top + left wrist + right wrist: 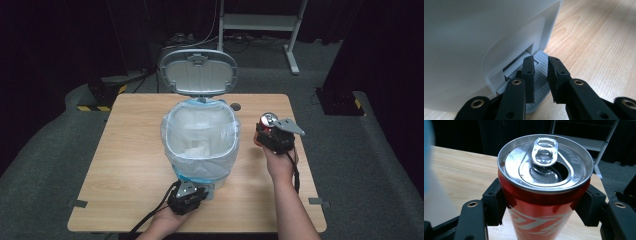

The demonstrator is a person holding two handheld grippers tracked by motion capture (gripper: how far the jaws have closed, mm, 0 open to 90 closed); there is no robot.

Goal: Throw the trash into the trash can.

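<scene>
Red drinks can (544, 195) is sitting upright between the two black jaws of the right gripper (544, 207), whose pads are pressing on its sides; the jaws are standing about as wide as the can. In the high view the right gripper (272, 134) is holding the can (266, 121) above the wooden table (130, 165), to the right of the bin and near the table's right edge. The can's silver top is facing the camera, its pull tab (545, 151) is lying flat over an opening that is already punched through. White curved lettering is running across the red wall of the can, but it is cut off and I cannot read it; faint embossed writing on the lid is also too small to make out.

Pedal bin (200, 145), white and lined with a clear bag, is standing at the middle of the table with its grey lid (198, 71) raised upright behind it. The left gripper (187, 196) is resting at the foot of the bin on the person's side. In the left gripper view its jaws are nearly closed, with a narrow gap between them and nothing clamped, and they are lying over the ribbed grey pedal (541, 67) that is sticking out from the bin's base (486, 50).
</scene>
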